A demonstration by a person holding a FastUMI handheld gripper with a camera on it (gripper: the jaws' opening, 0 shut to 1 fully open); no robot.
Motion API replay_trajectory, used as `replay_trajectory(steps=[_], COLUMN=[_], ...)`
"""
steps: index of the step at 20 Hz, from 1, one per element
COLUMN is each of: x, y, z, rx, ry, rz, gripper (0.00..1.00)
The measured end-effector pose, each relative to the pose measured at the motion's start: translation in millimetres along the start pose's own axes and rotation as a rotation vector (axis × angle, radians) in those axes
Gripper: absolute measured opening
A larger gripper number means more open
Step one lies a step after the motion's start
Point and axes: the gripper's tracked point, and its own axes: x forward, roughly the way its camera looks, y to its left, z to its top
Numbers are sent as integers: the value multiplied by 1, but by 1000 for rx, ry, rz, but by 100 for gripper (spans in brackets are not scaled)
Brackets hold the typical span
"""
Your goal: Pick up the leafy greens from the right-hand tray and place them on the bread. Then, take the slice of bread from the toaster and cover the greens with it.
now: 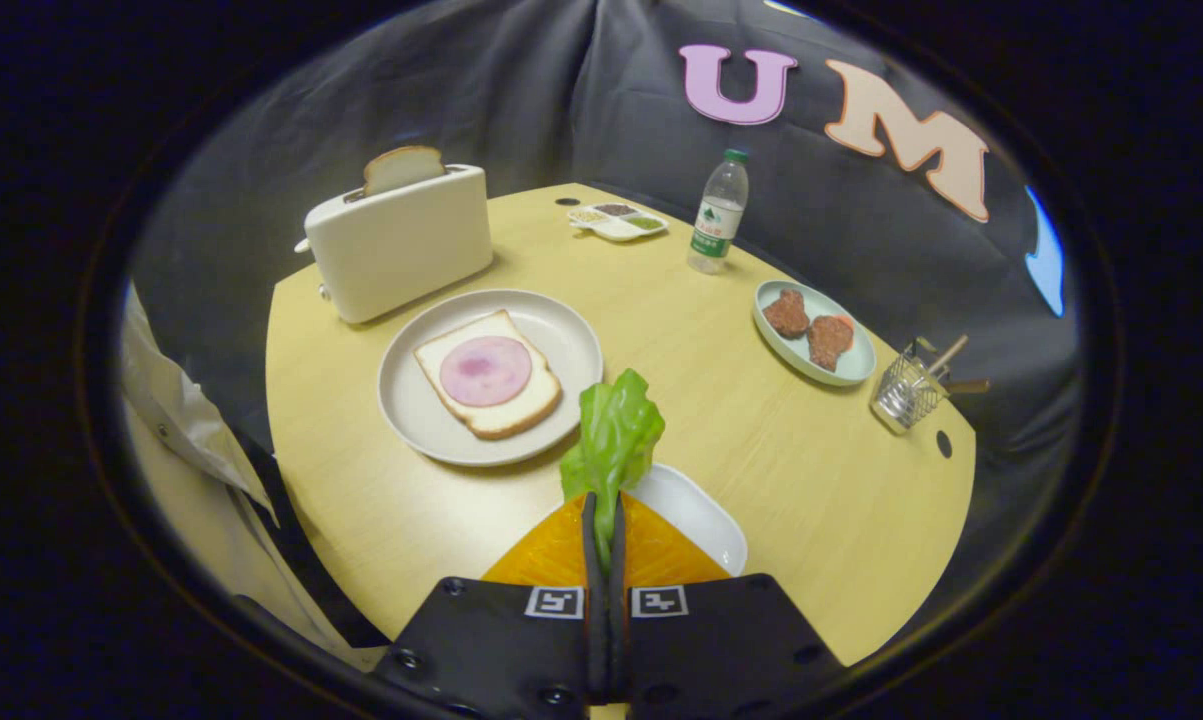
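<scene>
Gripping leafy greens [611, 435] between closed gripper [606, 530] fingers, above the white tray [701, 520]; bread [488, 375] lies ahead-left. I judge the floppy leaf could slip or land off-centre.

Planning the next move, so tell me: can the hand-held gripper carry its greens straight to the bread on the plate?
Probably yes. The hand-held gripper grips the leafy greens, and nothing stands before the bread.
</scene>
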Motion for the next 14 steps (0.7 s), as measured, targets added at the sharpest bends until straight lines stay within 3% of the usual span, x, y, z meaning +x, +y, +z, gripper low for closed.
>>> replay_trajectory(steps=[14], x=[42], y=[84], z=[81], rx=[-98], ry=[-35], rz=[107], gripper=[4])
